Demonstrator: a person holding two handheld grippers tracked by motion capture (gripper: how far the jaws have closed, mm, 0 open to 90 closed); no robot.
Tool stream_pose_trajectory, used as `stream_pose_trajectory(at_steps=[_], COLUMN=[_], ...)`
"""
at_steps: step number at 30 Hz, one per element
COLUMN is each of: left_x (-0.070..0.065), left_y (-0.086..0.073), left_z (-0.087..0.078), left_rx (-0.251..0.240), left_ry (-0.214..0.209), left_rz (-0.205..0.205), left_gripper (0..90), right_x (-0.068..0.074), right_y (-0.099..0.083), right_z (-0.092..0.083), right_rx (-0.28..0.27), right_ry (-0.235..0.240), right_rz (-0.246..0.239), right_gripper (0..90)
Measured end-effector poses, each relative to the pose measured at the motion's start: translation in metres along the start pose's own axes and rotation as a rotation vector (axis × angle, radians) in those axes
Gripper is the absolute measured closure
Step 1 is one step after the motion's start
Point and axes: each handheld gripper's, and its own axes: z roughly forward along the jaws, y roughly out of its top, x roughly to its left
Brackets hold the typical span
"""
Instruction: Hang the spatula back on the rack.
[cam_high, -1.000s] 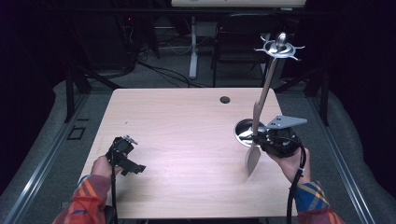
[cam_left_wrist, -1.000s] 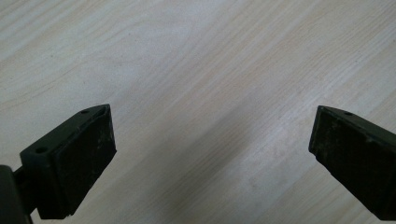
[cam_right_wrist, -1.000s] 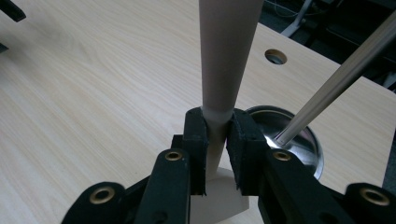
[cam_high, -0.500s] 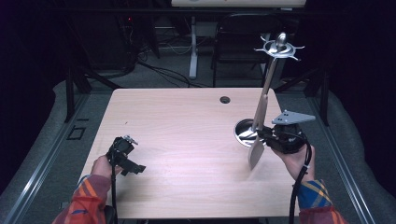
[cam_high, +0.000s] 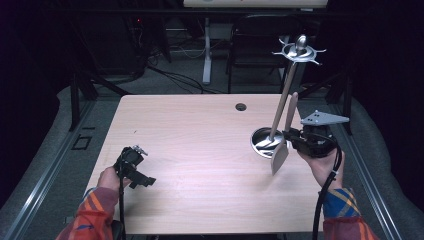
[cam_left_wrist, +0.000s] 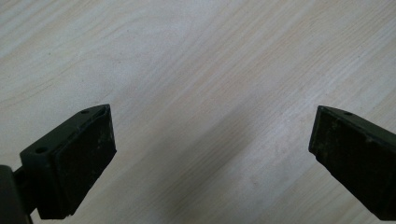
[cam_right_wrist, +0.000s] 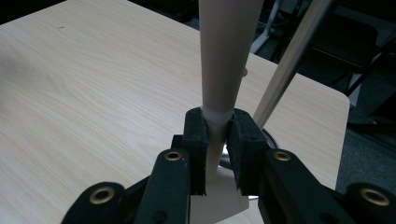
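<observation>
The right gripper (cam_high: 292, 140) was seen clamped on a pale spatula (cam_high: 283, 145), its jaws closed on the narrow neck where the handle joins the blade. In the right gripper view (cam_right_wrist: 217, 140) the handle rose upright from between the pads and the flat blade hung below them. In the high view the spatula stood nearly upright, blade down and lifted off the wooden table (cam_high: 200, 150), just beside a metal utensil stand (cam_high: 280, 120). The stand's round base rested on the right part of the table; its slanted pole (cam_right_wrist: 289, 60) ended in a ring of hooks at the top. The right hand (cam_high: 320, 162) held the gripper from the near side, and a grey plate was noted on top of it.

The left gripper (cam_high: 134, 162) was held low at the near left of the table, well apart from the stand. In the left gripper view (cam_left_wrist: 210, 154) its jaws were spread wide, with bare wood grain between them. A small dark round cap (cam_high: 241, 106) was recorded in the tabletop near the far edge.
</observation>
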Motion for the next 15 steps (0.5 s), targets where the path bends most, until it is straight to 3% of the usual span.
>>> stream_pose_trajectory(at_steps=[15], left_x=[0.000], left_y=[0.000], left_z=[0.000], left_rx=[-0.001], left_ry=[-0.001], left_rz=[0.001], left_gripper=[0.4], right_x=[-0.022], right_y=[0.003], right_z=[-0.008], right_rx=[-0.025], right_ry=[-0.074], right_rz=[0.082], right_gripper=[78.0])
